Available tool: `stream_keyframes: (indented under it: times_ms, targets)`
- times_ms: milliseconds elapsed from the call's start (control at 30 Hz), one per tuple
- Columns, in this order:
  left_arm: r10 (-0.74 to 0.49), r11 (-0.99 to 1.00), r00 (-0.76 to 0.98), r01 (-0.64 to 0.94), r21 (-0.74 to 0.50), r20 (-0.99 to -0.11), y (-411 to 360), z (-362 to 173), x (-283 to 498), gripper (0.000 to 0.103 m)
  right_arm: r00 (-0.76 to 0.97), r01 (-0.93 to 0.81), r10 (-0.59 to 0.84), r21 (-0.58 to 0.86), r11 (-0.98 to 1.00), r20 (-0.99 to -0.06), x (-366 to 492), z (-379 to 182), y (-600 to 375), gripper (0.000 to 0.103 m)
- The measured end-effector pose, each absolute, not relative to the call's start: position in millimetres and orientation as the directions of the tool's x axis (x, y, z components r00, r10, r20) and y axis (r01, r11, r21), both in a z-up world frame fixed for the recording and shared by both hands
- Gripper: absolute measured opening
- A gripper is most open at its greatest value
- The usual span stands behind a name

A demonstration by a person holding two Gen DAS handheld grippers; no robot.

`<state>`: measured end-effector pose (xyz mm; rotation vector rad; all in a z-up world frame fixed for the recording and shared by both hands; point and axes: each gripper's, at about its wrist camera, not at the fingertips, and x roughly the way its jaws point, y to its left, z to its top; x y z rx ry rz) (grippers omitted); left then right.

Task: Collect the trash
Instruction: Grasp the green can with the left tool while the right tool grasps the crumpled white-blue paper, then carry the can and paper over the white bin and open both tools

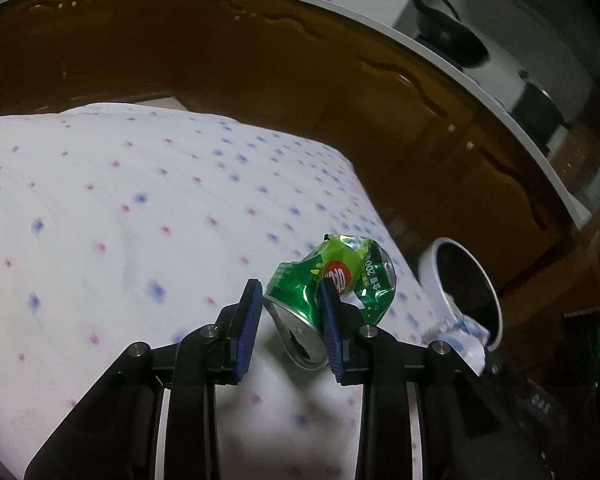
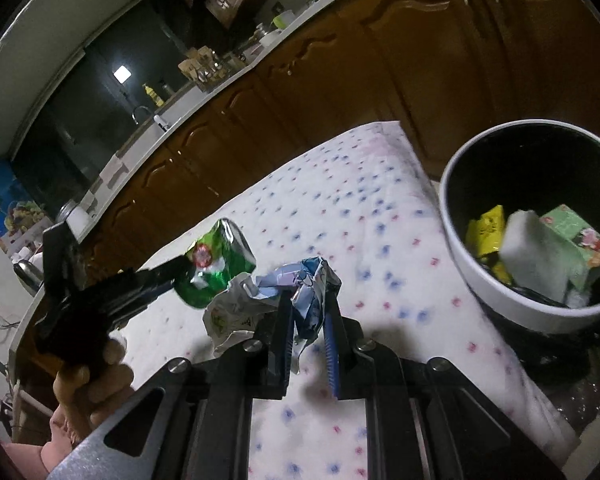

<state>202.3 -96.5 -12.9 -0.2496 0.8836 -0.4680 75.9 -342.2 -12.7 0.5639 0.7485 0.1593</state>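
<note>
My left gripper (image 1: 290,286) is shut on a crushed green drink can (image 1: 340,276), its blue pads pressing the can's sides just above the dotted tablecloth (image 1: 140,220). From the right wrist view the same can (image 2: 216,264) hangs in the left gripper (image 2: 172,276), held by a person's hand (image 2: 96,380). My right gripper (image 2: 308,294) is shut on a crumpled white and blue paper wrapper (image 2: 312,280), lifted off the cloth. The white trash bin (image 2: 460,248) with a black inside stands to the right beside the table, also showing as the bin (image 1: 432,276) past the can.
The bin holds a yellow packet (image 2: 486,228), a white sponge (image 2: 532,252) and a green flowered box (image 2: 576,236). Brown kitchen cabinets (image 1: 260,60) under a white counter run behind the table. A black pan (image 1: 448,36) sits on the counter.
</note>
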Motion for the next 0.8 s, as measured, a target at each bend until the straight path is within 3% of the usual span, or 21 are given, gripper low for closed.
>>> stream_keyframes:
  times_ms: [367, 533, 800]
  targets:
    - [-0.522, 0.851, 0.505, 0.358, -0.383, -0.688, -128, -12, 170, 0.025, 0.764, 0.112, 0.266, 0.526, 0.843, -0.588, 39, -4, -372, 0.014]
    - [-0.537, 0.839, 0.493, 0.4, -0.369, -0.685, -143, -8, 164, 0.017, 0.779, 0.135, 0.237, 0.526, 0.84, -0.58, 28, -1, -388, 0.014]
    - [-0.537, 0.826, 0.425, 0.439, -0.353, -0.729, -159, -28, 159, 0.015, 0.779, 0.155, 0.229, 0.533, 0.832, -0.583, 19, -7, -397, 0.014]
